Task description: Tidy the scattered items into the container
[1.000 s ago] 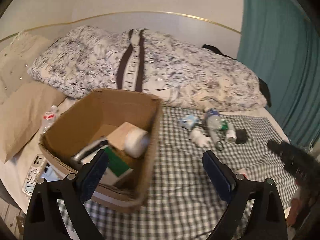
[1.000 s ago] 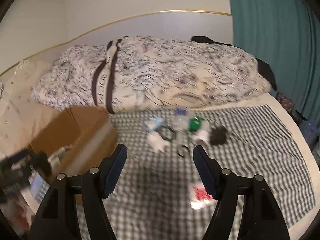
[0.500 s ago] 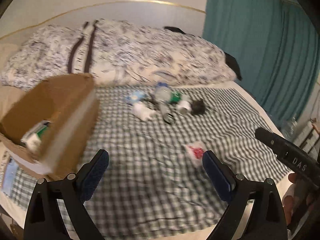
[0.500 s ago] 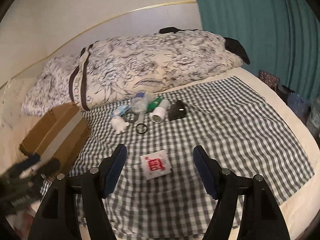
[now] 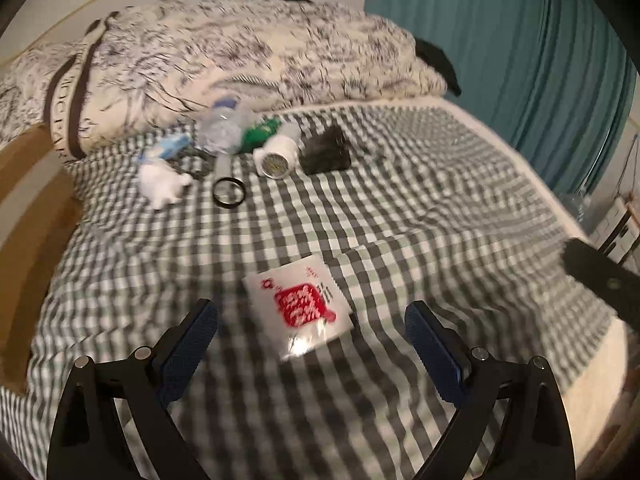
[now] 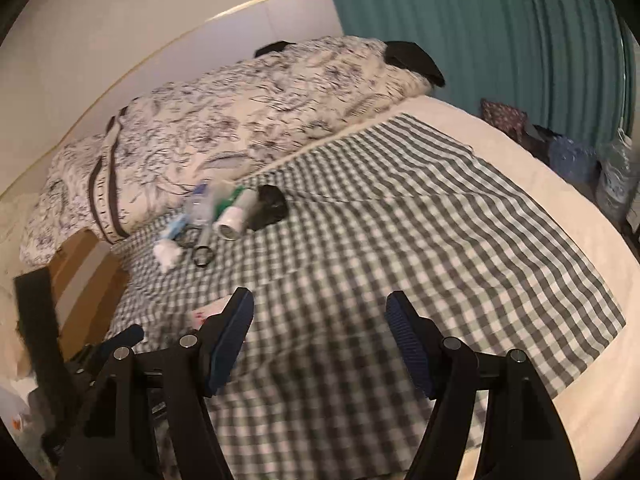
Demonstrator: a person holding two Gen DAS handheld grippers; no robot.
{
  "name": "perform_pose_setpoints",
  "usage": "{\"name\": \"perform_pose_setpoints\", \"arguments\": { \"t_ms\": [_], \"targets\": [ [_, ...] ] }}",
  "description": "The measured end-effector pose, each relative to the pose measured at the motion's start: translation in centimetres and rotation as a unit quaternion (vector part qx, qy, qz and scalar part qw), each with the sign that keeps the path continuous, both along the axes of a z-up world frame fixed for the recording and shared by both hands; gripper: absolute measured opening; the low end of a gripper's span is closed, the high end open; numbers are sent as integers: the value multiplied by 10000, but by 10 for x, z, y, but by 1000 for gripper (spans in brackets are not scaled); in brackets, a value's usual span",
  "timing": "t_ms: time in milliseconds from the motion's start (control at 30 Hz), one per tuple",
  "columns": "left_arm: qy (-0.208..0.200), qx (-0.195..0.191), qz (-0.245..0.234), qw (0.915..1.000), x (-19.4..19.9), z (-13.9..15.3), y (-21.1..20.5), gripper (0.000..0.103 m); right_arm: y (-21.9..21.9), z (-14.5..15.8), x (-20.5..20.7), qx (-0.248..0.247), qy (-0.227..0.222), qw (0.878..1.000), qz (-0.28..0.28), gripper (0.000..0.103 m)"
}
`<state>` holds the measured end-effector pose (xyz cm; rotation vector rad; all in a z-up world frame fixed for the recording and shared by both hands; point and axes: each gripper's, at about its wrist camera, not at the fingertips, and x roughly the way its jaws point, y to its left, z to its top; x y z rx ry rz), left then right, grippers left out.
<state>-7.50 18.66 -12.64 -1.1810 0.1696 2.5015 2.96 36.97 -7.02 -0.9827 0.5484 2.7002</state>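
A white packet with a red label (image 5: pixel 301 305) lies on the checked cloth (image 5: pixel 400 208), just ahead of and between the fingers of my open, empty left gripper (image 5: pixel 310 332). Farther off lies a cluster: a plastic bottle (image 5: pixel 220 130), a green item (image 5: pixel 260 134), a white tub (image 5: pixel 276 156), a black pouch (image 5: pixel 326 152), a black ring (image 5: pixel 229 193), a white figure (image 5: pixel 162 178). The cardboard box (image 5: pixel 24 208) shows at the left edge. My right gripper (image 6: pixel 320 320) is open and empty over bare cloth; the cluster (image 6: pixel 224 216) and the box (image 6: pixel 86 276) lie to its far left.
A patterned duvet (image 5: pixel 240 60) is heaped behind the items. A teal curtain (image 6: pixel 500 32) hangs on the right, with bags and a water jug (image 6: pixel 618 176) on the floor below it. The bed's edge runs along the right.
Both grippers have swung right, away from the cardboard box. The left one has closed in on the red-labelled packet. The right one has moved past it over bare cloth.
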Motion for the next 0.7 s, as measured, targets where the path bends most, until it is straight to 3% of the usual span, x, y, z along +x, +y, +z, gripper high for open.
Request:
{"name": "perform_pose_setpoints", "arguments": {
  "t_ms": [133, 167, 200, 233, 300, 500, 567, 700],
  "targets": [
    [-411, -177, 307, 9985, -34, -29, 4, 93, 16, -15, -15, -55, -157, 9999, -43, 70],
    [-554, -136, 397, 9976, -41, -37, 1, 65, 18, -18, -21, -62, -189, 9998, -16, 70],
    [-693, -67, 438, 9966, -45, -42, -4, 50, 20, -20, -26, -45, -210, 9998, 15, 70],
    [-783, 54, 422, 9960, -48, -43, -8, 49, 20, -21, -33, -7, -226, 9997, 53, 70],
    [-757, 223, 353, 9963, -48, -37, -17, 6, 18, -20, -48, 106, -255, 9995, 155, 70],
    [-200, 185, 788, 9965, -55, -6, -62, 4, 3, -15, -106, 273, -90, 9982, 533, 70],
    [-37, -46, 993, 9950, -61, -5, -76, 4, -8, -16, -135, 422, -71, 9968, 673, 70],
    [-239, -336, 1284, 9909, -72, -27, -99, 4, -24, -30, -189, 444, -231, 9949, 880, 69]
  ]
}}
